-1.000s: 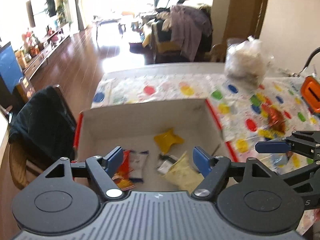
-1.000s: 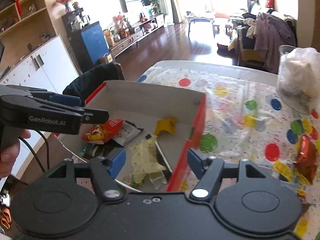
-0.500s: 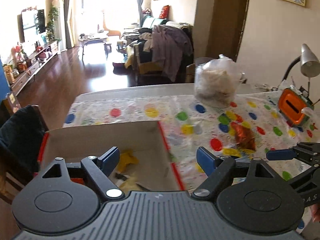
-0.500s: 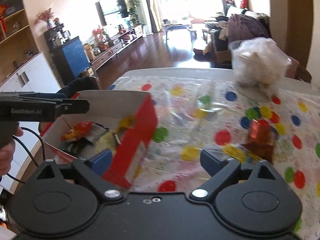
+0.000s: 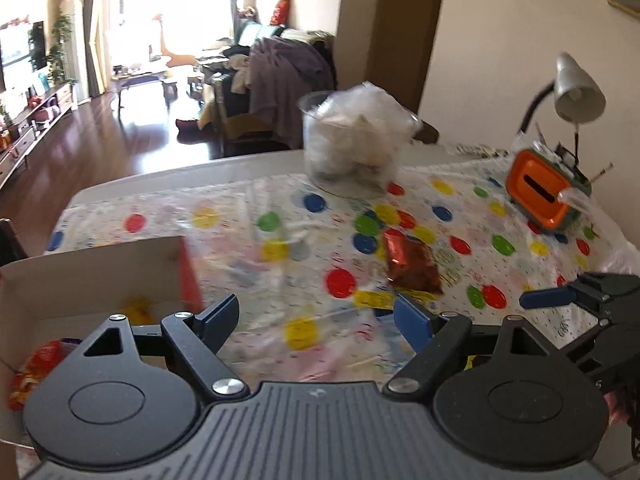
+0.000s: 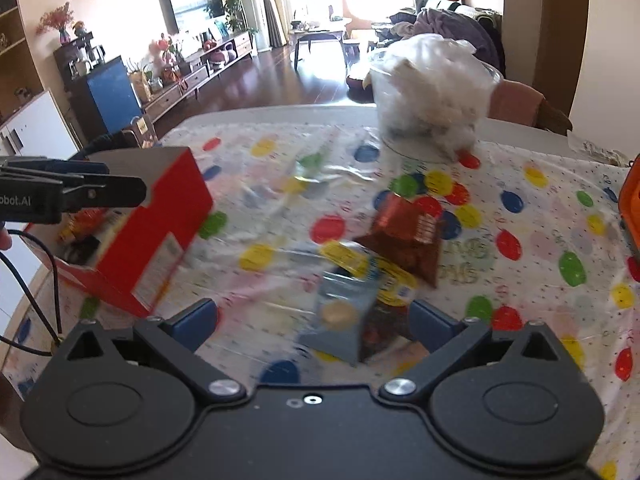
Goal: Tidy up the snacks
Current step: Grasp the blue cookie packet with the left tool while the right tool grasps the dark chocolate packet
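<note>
Snacks: only the right wrist view shows a blue packet between the spread right gripper; red box at nine o'clock. Left gripper gapes, empty; motion blurs labels.

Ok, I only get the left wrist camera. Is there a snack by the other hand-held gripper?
Observer: Yes. A light blue flat packet with a round biscuit picture lies on the spotted tablecloth, right in front of the right hand-held gripper.
Operator: Is it all alone there?
Observer: No. A dark glossy packet lies against its right side.
Operator: Is the gripper squeezing the blue one?
Observer: No. Its jaws stand wide open, clear of the blue packet on both sides.
</note>
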`<state>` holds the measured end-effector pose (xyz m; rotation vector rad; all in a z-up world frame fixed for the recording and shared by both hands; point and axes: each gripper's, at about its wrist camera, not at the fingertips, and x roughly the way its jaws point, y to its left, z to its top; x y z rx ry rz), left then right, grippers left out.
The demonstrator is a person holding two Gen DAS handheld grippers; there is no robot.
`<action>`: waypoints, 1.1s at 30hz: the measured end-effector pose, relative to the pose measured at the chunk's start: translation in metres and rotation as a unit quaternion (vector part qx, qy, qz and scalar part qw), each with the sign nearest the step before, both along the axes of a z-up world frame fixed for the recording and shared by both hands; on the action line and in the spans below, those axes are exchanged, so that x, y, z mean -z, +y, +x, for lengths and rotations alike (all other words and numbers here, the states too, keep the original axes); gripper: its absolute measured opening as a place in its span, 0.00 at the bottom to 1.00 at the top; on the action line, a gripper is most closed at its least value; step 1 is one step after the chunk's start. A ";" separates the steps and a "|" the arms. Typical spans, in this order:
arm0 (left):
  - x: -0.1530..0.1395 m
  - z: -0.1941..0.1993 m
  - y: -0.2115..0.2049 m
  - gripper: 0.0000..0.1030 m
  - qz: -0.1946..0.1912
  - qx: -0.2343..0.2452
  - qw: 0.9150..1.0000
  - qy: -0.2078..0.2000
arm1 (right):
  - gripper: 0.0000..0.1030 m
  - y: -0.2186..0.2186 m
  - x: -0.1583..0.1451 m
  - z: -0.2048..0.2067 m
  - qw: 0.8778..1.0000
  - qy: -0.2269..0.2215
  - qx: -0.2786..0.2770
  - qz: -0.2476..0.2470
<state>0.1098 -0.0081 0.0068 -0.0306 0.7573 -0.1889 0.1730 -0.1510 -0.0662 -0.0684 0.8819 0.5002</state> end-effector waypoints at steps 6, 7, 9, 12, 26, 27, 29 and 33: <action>0.023 0.018 -0.043 0.82 0.008 0.021 0.999 0.033 | 0.99 -0.028 0.017 0.014 1.000 0.000 -0.013 -0.020; 0.027 0.023 -0.049 0.82 0.007 0.024 0.999 0.043 | 0.97 -0.031 0.021 0.017 1.000 -0.001 -0.014 -0.023; 0.037 0.031 -0.059 0.82 0.012 0.023 0.998 0.063 | 0.96 -0.038 0.029 0.023 0.999 -0.004 -0.015 -0.030; 0.055 0.045 -0.074 0.82 0.011 0.025 0.995 0.098 | 0.94 -0.045 0.042 0.032 0.999 0.006 -0.027 -0.033; 0.116 0.090 -0.116 0.82 0.017 0.001 0.978 0.209 | 0.84 -0.048 0.084 0.061 0.992 0.034 -0.115 -0.044; 0.118 0.092 -0.117 0.82 0.016 -0.002 0.977 0.213 | 0.82 -0.047 0.086 0.062 0.991 0.035 -0.121 -0.043; 0.121 0.095 -0.119 0.82 0.014 -0.003 0.976 0.219 | 0.78 -0.045 0.090 0.064 0.990 0.038 -0.131 -0.043; 0.129 0.102 -0.126 0.82 0.020 -0.002 0.973 0.230 | 0.73 -0.043 0.094 0.069 0.988 0.043 -0.142 -0.035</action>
